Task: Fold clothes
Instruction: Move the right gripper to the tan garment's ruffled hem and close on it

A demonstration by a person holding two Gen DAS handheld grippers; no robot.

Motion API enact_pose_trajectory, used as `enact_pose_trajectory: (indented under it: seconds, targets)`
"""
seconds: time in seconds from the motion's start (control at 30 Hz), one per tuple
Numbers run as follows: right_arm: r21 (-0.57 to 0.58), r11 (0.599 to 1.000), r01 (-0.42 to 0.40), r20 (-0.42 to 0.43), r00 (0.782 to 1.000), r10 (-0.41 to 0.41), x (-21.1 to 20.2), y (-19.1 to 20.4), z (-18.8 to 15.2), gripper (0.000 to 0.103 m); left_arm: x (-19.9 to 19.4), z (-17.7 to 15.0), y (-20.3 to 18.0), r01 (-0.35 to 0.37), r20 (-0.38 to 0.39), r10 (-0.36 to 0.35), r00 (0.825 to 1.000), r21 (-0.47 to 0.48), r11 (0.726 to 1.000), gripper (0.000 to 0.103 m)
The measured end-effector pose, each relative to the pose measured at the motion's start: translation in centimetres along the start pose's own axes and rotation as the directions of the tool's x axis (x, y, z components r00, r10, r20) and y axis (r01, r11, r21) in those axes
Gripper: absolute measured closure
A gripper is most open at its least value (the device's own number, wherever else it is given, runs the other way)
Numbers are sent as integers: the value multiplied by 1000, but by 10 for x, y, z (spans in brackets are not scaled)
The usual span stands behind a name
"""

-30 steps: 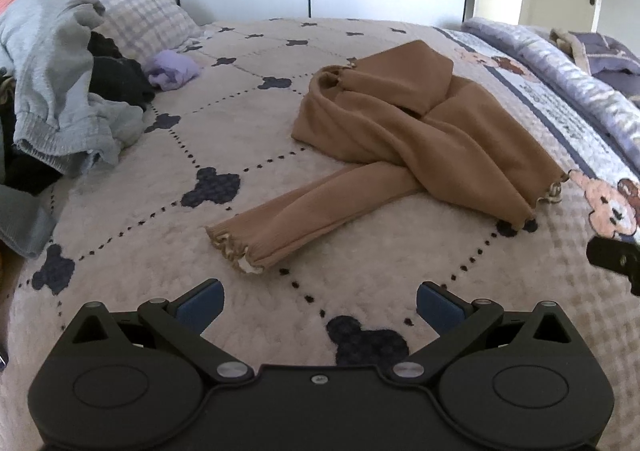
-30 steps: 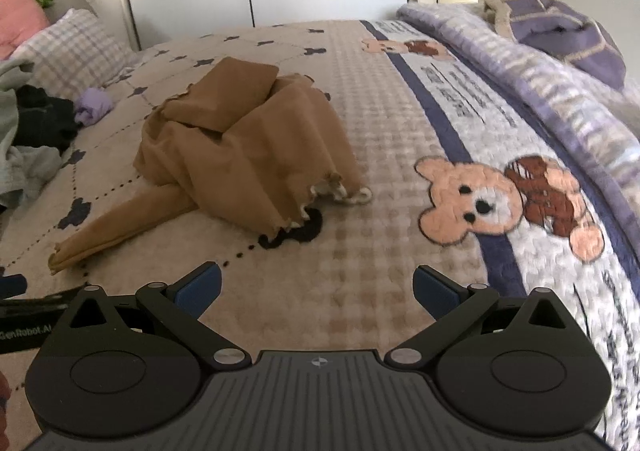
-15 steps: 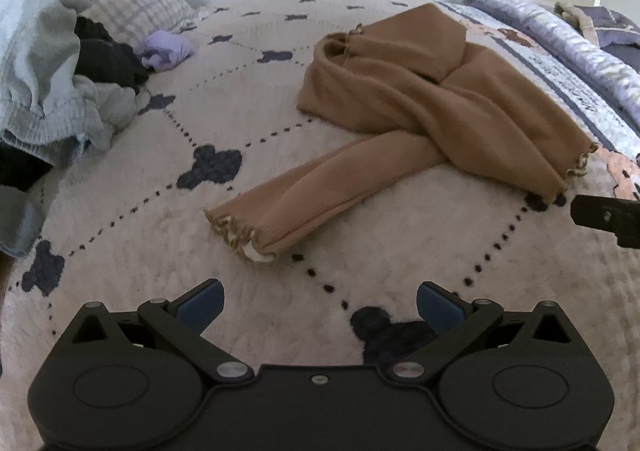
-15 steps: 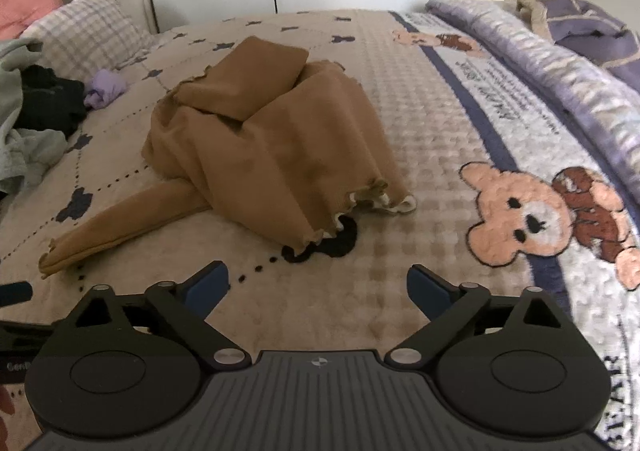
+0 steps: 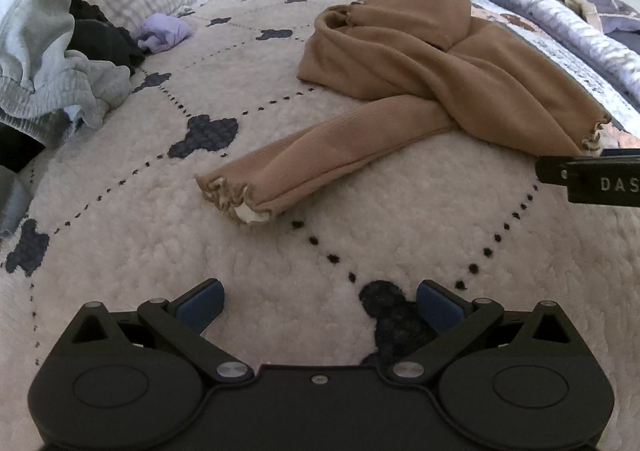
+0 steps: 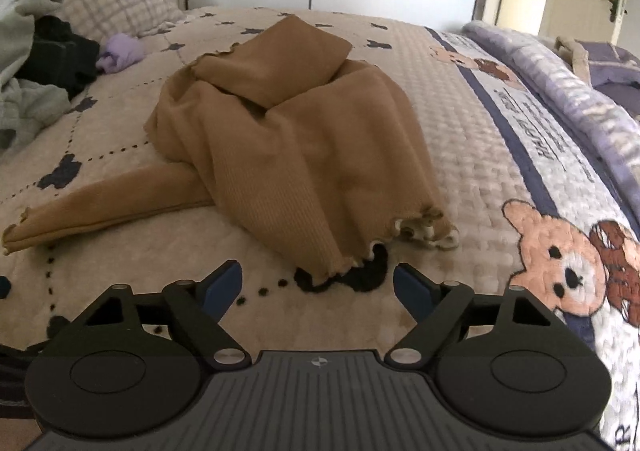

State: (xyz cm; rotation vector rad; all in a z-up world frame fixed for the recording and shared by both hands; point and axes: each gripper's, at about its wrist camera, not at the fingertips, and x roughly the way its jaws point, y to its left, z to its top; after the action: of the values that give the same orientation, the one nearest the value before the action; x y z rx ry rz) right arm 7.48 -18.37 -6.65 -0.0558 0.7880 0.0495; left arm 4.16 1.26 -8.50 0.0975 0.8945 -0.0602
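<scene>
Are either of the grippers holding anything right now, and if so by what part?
Nothing is held. The left gripper and right gripper are both open above the bed, short of the crumpled brown top.

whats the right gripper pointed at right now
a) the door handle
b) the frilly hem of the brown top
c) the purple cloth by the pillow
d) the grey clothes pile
b: in the right wrist view the right gripper is open, and the ruffled hem of the brown top lies on the bedspread just ahead of the gap between its fingers, not yet touched.
</scene>
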Motion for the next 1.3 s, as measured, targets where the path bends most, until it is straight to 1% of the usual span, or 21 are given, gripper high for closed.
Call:
enact_pose_trajectory:
  seconds: [0.1,0.2,0.33,0.4,0.57,0.67,0.7,0.73,0.77,0.83,0.87,0.9,0.93,1.1,1.3]
  targets:
    - [-23,1000,8,13,1000,-8,4,-2,-1,18,1,-3,1,10,17,-10,1000,10,1000,1]
    - [-22,1000,7,15,1000,-6,10,-5,-1,19,0,-7,0,4,44,-5,999,12,1000,1]
    - [-22,1000,-3,5,1000,3,21,-7,-3,26,-1,-12,-1,0,81,0,997,-2,1000,1]
    - [-22,1000,-11,1,1000,11,27,-8,-5,27,-1,-12,-1,-2,88,2,996,-4,1000,1]
    - [-19,999,-27,24,999,27,31,-9,-7,29,-2,-13,-1,0,101,2,995,-17,1000,1]
    - [-24,999,-36,37,999,37,30,-8,-7,38,-3,-12,-2,-7,100,9,995,-16,1000,1]
    - [-23,999,-40,38,998,41,28,-9,-6,42,-3,-10,-2,-8,93,10,996,-17,1000,1]
    - [-23,999,-45,40,998,46,26,-9,-6,49,-3,-8,-1,-3,82,5,997,-22,1000,1]
    - [-23,999,-50,42,998,51,25,-9,-6,54,-3,-5,0,4,69,-2,998,-30,1000,1]
    - [-22,998,-59,45,997,60,21,-10,-5,71,-2,0,3,19,44,-17,999,-45,999,1]
    - [-21,998,-64,47,997,65,20,-10,-4,74,-2,3,5,26,31,-25,999,-53,998,1]
    - [-21,997,-69,48,996,69,18,-10,-4,80,-2,6,7,33,19,-32,999,-61,998,1]
    - [-21,997,-73,50,996,74,16,-10,-4,84,-2,7,9,43,14,-42,999,-75,996,1]
    - [-19,995,-97,58,994,98,8,-12,-2,89,-4,12,21,87,4,-87,996,-138,987,1]
    - [-35,991,-128,80,988,131,-11,-7,-1,90,-8,14,27,87,3,-88,996,-172,981,1]
